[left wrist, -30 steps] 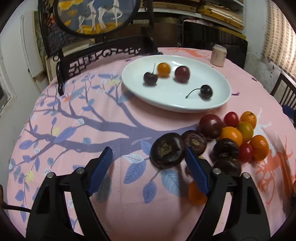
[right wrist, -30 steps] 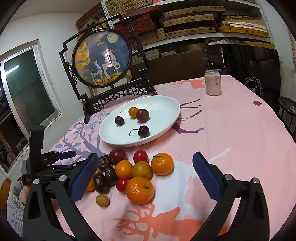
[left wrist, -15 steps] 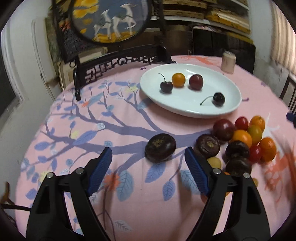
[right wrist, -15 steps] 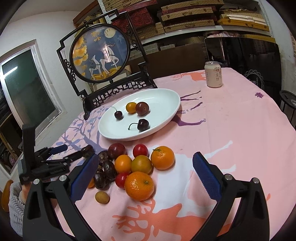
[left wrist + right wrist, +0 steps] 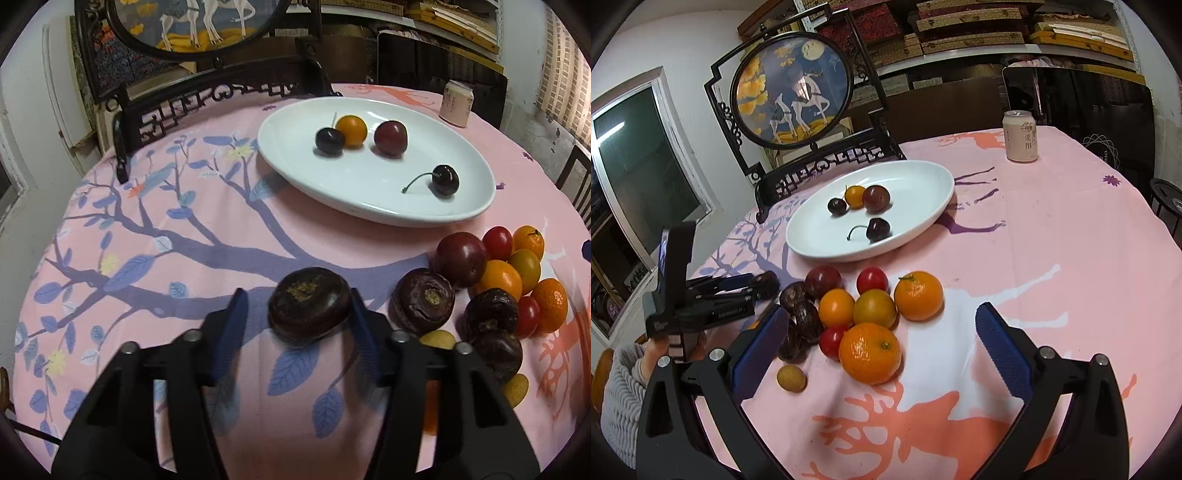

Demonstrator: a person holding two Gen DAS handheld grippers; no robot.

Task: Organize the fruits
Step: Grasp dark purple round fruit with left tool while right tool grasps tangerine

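Observation:
A dark brown round fruit point(image 5: 309, 302) lies on the pink cloth between the fingers of my left gripper point(image 5: 297, 314). The right finger touches it; the left finger stands a little apart. It also shows in the right wrist view point(image 5: 764, 284). A white oval plate point(image 5: 388, 206) holds two cherries, a small orange fruit point(image 5: 353, 130) and a red plum point(image 5: 390, 137). A pile of fruits point(image 5: 871, 310) lies in front of the plate. My right gripper point(image 5: 882, 343) is open and empty over a large orange point(image 5: 870, 357).
A framed round picture on a black stand point(image 5: 792, 92) is behind the plate. A drink can point(image 5: 1020, 136) stands at the far table edge. A small yellow fruit point(image 5: 791, 377) lies near my right gripper's left finger. Shelves fill the back wall.
My left gripper has moved forward around the dark brown fruit and its fingers have narrowed around it. My right gripper has hardly moved.

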